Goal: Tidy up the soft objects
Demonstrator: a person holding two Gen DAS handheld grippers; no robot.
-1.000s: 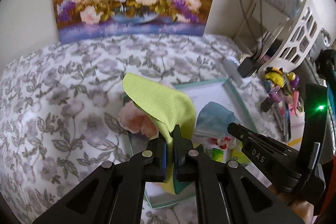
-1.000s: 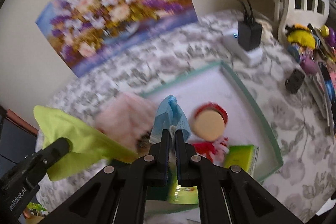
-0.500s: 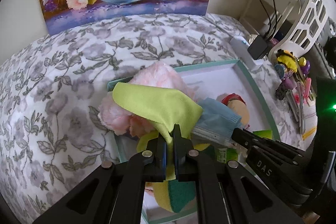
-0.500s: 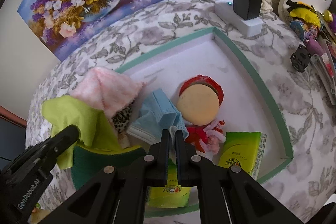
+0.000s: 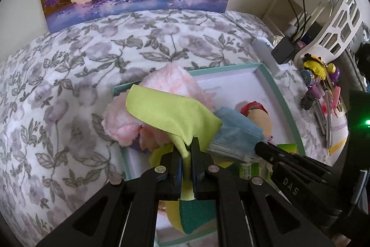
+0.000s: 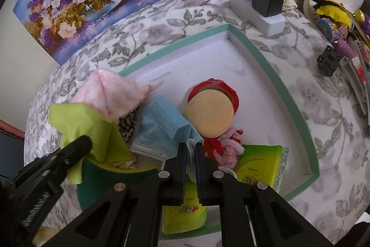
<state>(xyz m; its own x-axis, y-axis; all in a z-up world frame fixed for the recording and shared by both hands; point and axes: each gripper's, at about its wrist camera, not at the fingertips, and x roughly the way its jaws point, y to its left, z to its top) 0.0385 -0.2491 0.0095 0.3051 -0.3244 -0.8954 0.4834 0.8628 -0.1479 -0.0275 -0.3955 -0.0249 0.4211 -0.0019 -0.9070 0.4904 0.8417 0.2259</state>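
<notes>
Green cloth [image 5: 171, 115] is hanging pinched in the left gripper [image 5: 186, 149] jaws over the tray [image 6: 266, 57]. Right gripper [image 6: 190, 149] jaws are pinching the blue mask [image 6: 161, 129].

"das" on the right tool [image 5: 259, 147], other print unreadable

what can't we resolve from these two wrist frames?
- Left wrist: the doll is mostly hidden by the blue face mask.
- Left wrist: the green sponge is cut off by the left gripper.
- Right wrist: the patterned item under the pink towel cannot be identified.
- Right wrist: the tissue pack print is too small to read.
</notes>
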